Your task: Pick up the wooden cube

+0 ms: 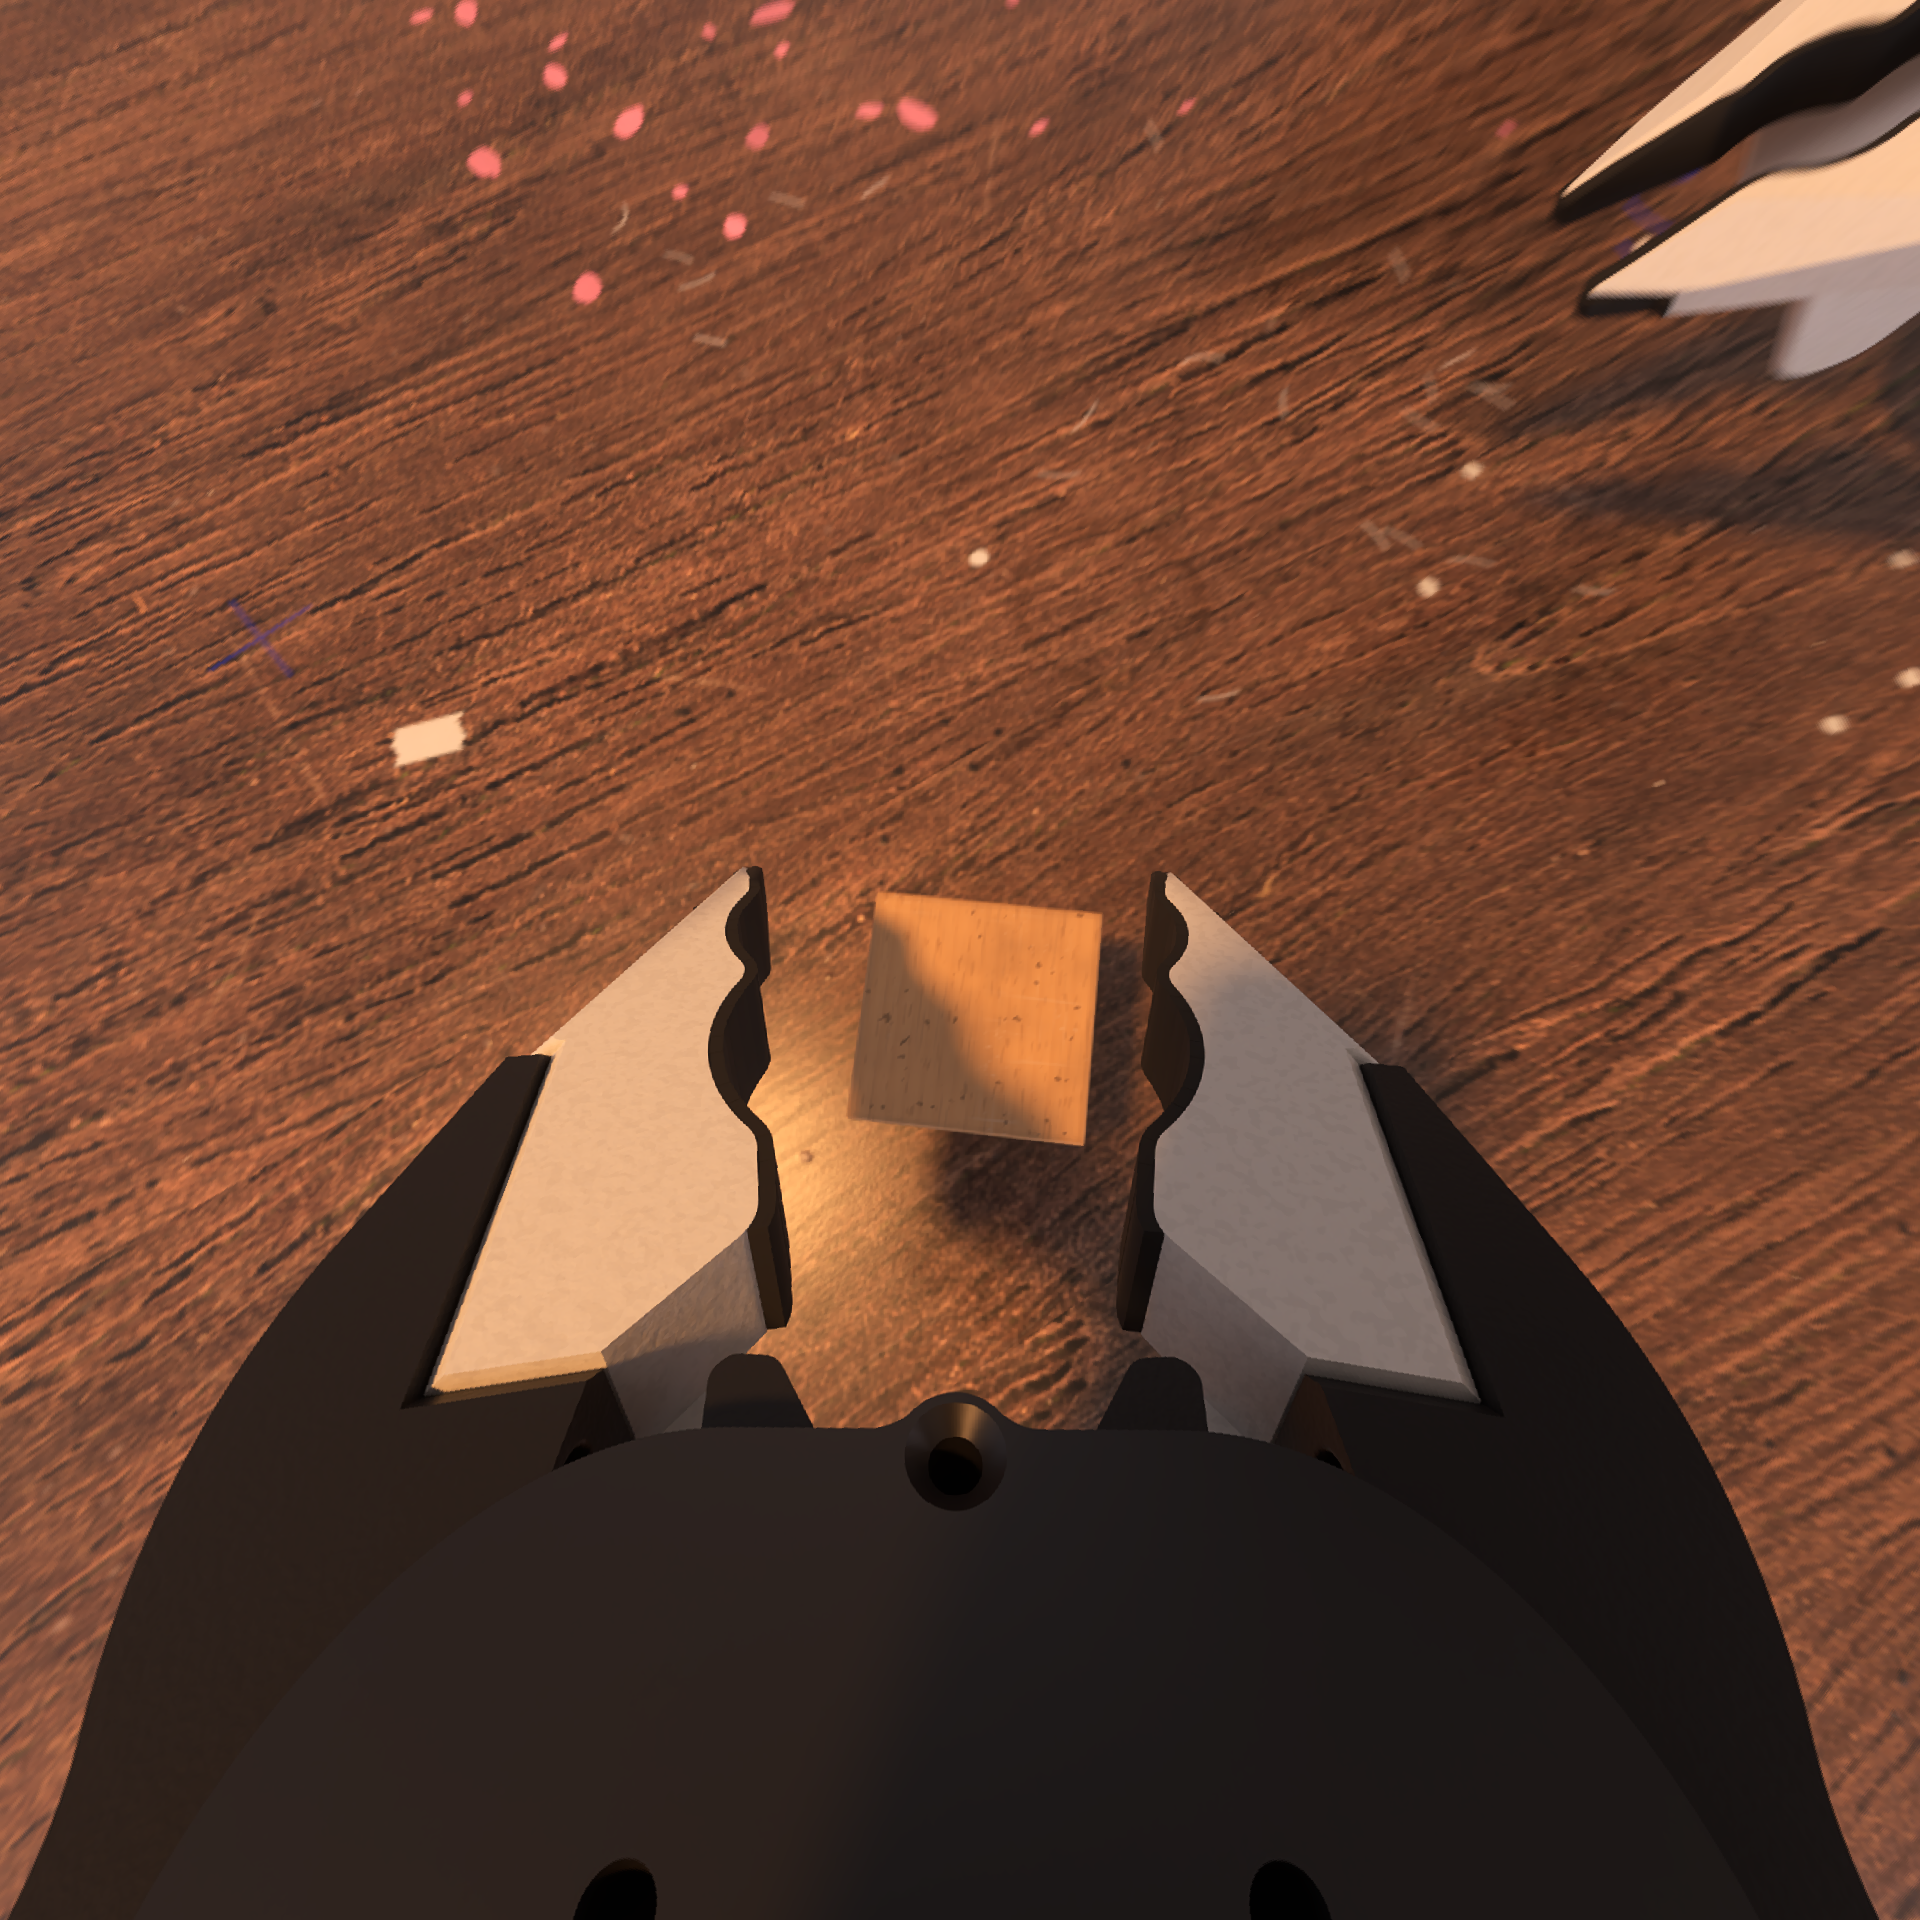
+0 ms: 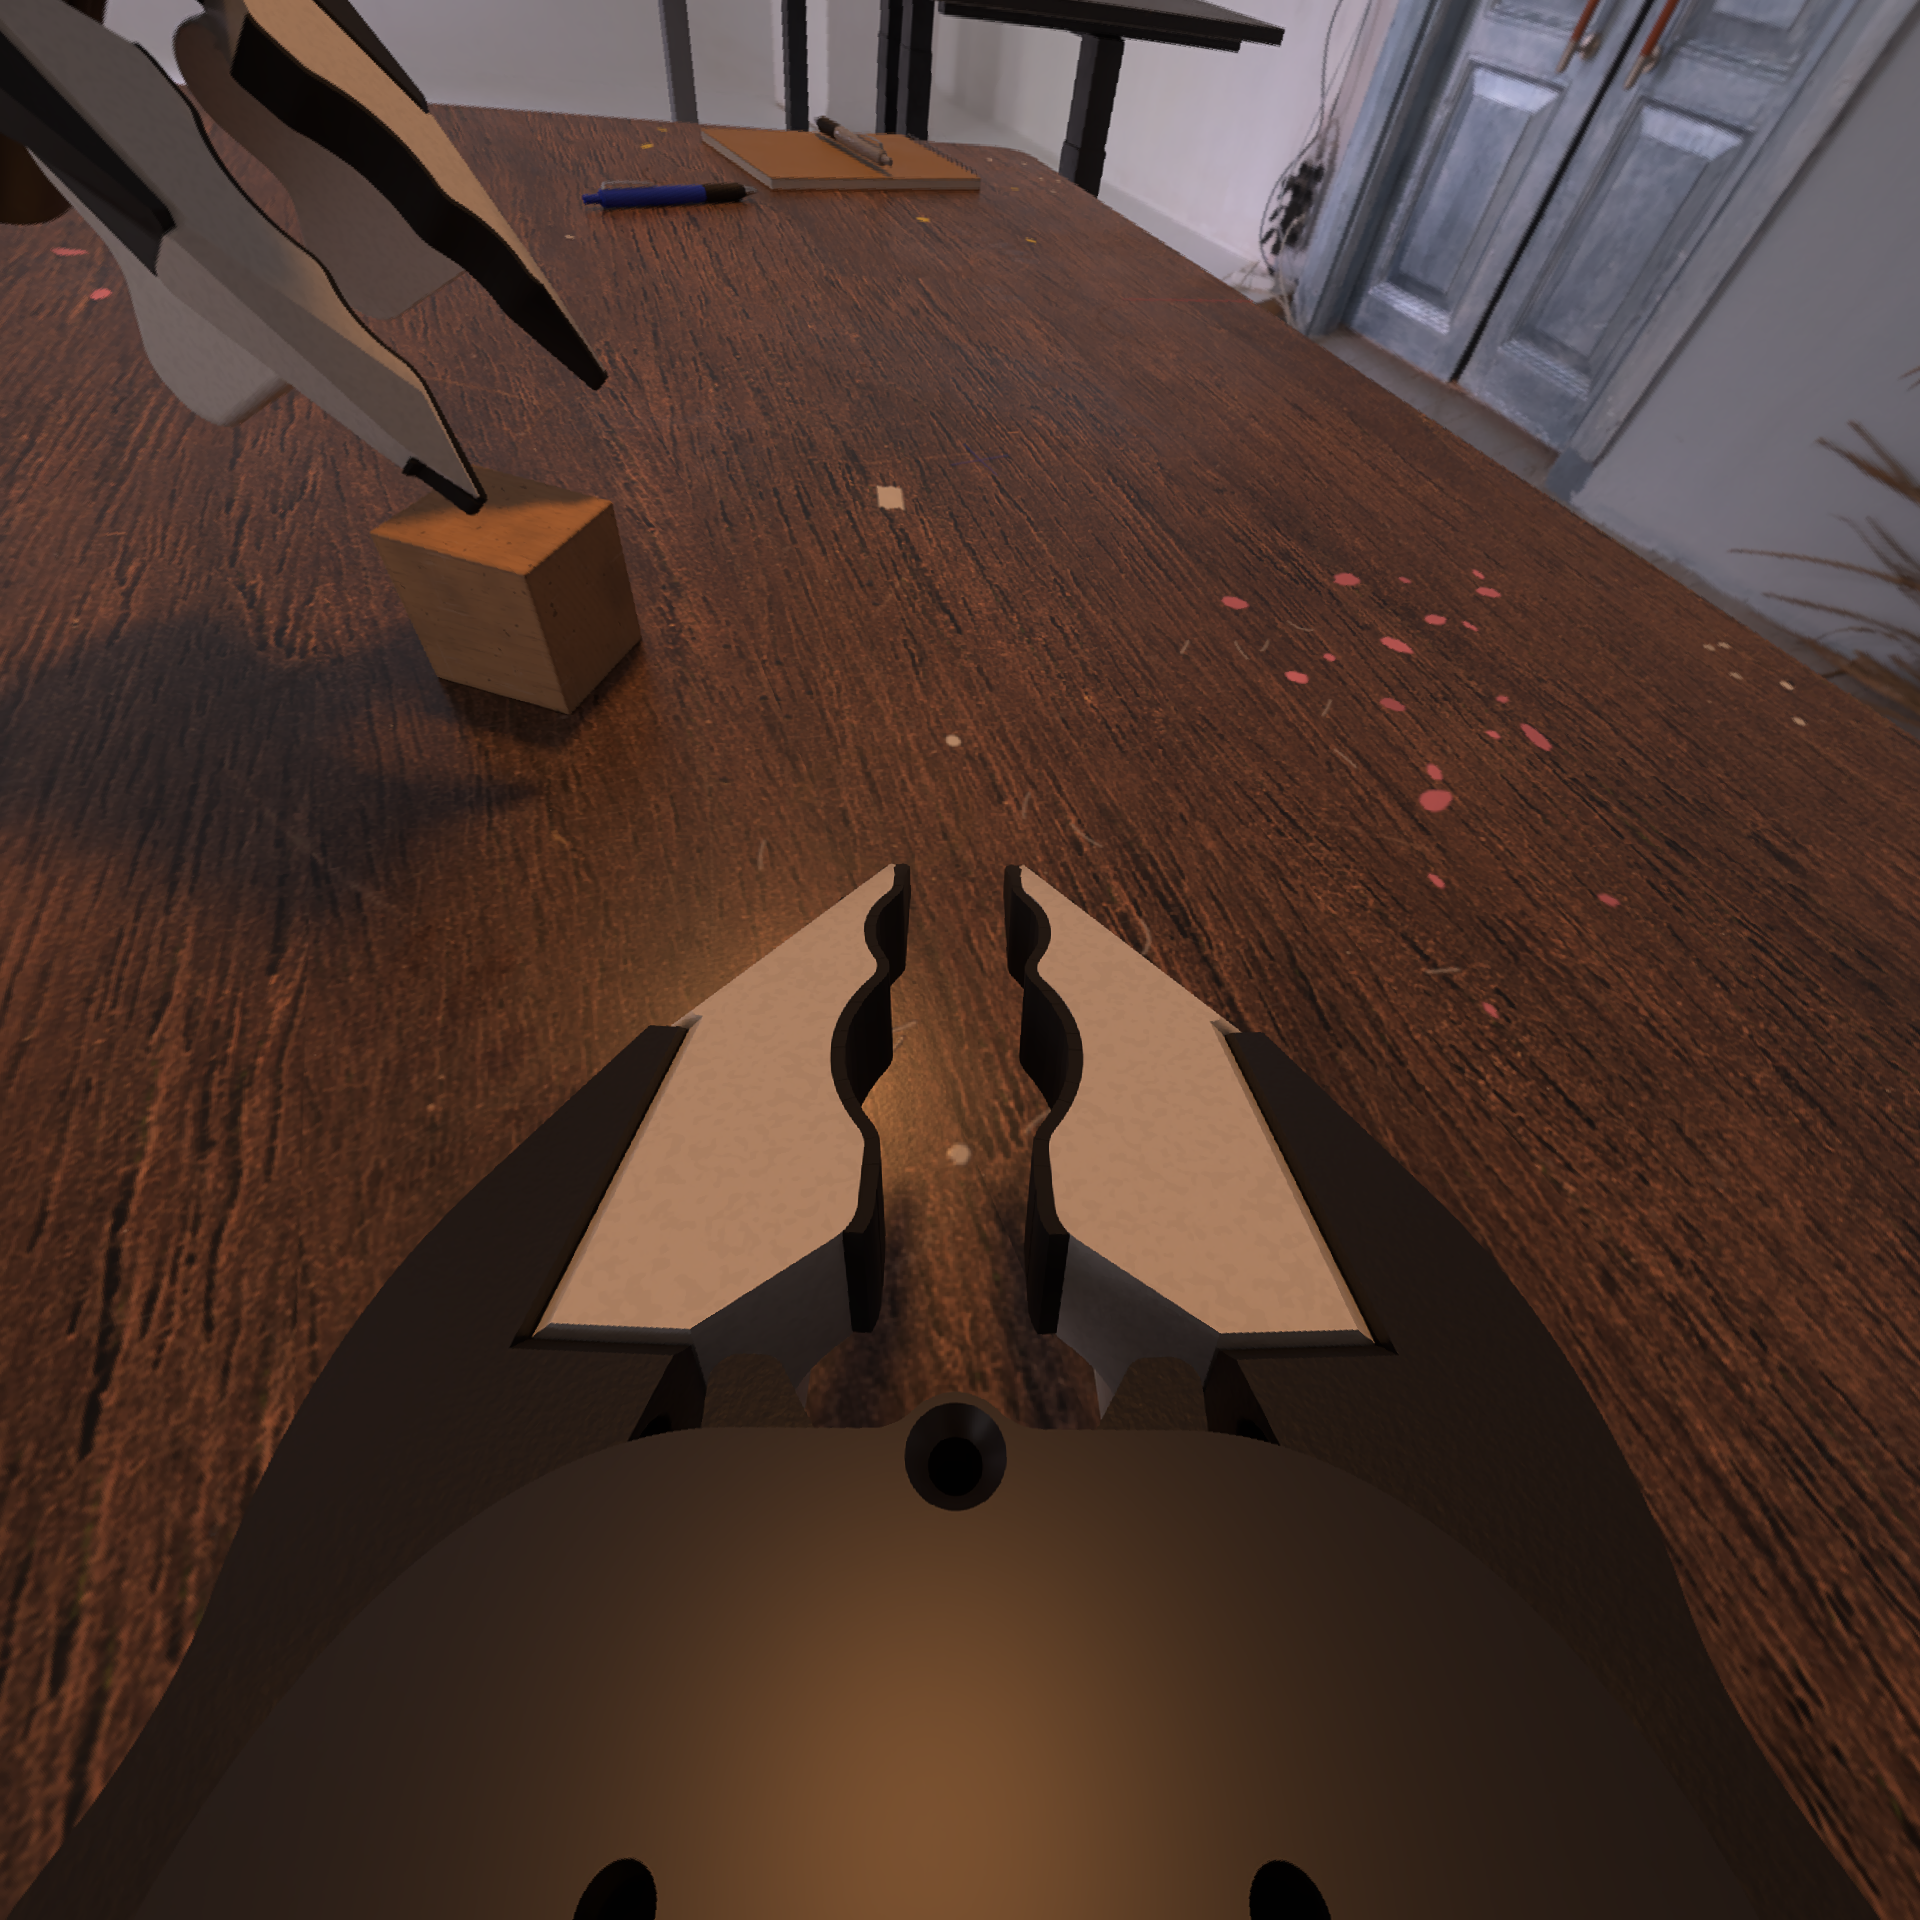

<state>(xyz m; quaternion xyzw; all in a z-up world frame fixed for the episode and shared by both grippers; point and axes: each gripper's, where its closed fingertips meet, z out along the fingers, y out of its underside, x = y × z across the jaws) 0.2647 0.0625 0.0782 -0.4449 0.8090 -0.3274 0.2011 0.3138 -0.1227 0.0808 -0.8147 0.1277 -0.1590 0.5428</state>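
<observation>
The wooden cube point(image 1: 977, 1023) is a light tan block that sits on the dark wooden table. In the left wrist view it lies between my open left gripper's point(image 1: 956, 883) two fingers, with a gap on each side. The left gripper hovers just above it. In the right wrist view the cube point(image 2: 509, 603) stands at the left, with the left gripper point(image 2: 535, 436) above it, one fingertip at its top edge. My right gripper point(image 2: 956, 878) is open with a narrow gap, empty, low over the table to the right of the cube. It also shows in the left wrist view point(image 1: 1574, 255) at the top right.
A notebook point(image 2: 842, 161) with a pen on it and a blue pen point(image 2: 665, 194) lie at the table's far end. Pink specks point(image 2: 1434, 800) and a small white scrap point(image 2: 889, 498) mark the tabletop. The table edge point(image 2: 1558, 499) runs along the right, with blue-grey doors point(image 2: 1579, 187) beyond.
</observation>
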